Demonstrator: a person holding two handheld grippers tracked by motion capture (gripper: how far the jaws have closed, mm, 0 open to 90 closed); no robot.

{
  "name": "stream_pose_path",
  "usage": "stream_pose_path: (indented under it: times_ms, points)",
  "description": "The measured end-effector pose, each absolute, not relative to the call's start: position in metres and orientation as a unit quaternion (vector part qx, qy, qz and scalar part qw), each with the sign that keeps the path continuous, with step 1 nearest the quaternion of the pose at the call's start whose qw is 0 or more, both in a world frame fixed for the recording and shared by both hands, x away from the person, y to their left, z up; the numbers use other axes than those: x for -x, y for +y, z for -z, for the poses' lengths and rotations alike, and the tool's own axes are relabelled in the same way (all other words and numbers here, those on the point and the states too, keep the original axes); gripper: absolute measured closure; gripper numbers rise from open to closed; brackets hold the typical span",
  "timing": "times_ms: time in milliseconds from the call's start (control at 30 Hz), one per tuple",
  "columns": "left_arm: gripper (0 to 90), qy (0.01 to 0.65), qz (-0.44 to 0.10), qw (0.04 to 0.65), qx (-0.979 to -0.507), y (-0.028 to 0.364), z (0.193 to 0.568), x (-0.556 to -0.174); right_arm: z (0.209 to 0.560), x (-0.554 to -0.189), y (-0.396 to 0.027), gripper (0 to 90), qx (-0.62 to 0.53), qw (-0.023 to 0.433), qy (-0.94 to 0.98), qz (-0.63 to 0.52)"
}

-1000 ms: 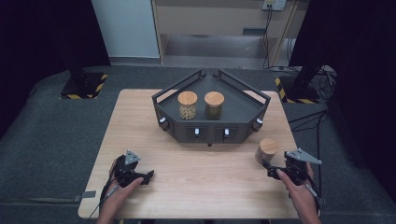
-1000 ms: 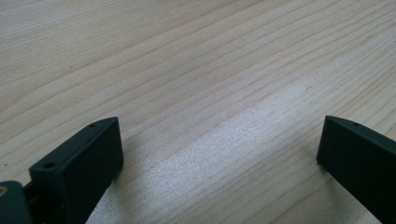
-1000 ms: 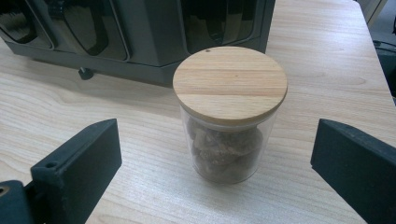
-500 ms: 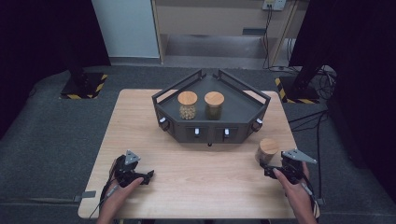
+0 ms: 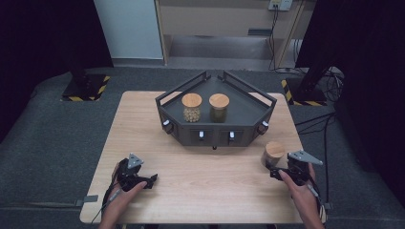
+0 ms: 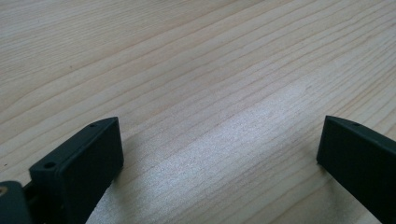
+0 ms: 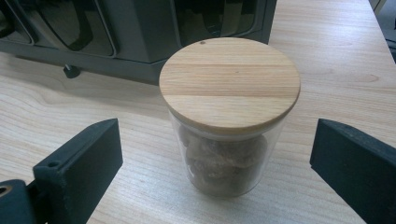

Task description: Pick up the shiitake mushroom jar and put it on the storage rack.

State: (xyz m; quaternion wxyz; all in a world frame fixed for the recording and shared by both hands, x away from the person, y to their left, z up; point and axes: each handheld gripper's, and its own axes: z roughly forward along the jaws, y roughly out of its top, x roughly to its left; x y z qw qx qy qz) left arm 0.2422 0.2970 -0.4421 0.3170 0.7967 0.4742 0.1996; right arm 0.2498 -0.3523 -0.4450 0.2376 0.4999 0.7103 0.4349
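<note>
Right gripper (image 7: 217, 154) jaws wide apart, flanking upright glass jar (image 7: 229, 116) with wooden lid, not touching. Jar on table (image 5: 210, 186) near right edge, just before dark rack (image 5: 216, 117). Left gripper (image 6: 219, 154) gaping over bare wood.

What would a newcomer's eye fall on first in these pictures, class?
The dark rack at the table's far middle, with two wooden-lidded jars, one pale and one greenish, side by side on top. Then a third jar standing alone near the table's right edge, framed by the open jaws of the right gripper but not touched.
</note>
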Motion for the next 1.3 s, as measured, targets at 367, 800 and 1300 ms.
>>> stream_pose_path:
  times_ms: [367, 800, 1300]
  points:
    - [0.0, 0.474, -0.200, 0.317, -0.797, 0.297, 0.442, -0.242, 0.450, -0.264, -0.347, 4.3, -0.507, 0.238, 0.704, -0.436]
    - [0.0, 0.474, -0.200, 0.317, -0.797, 0.297, 0.442, -0.242, 0.458, -0.273, -0.336, 10.8, -0.516, 0.254, 0.697, -0.429]
    - [0.0, 0.474, -0.200, 0.317, -0.797, 0.297, 0.442, -0.242, 0.464, -0.271, -0.328, 23.9, -0.516, 0.272, 0.686, -0.434]
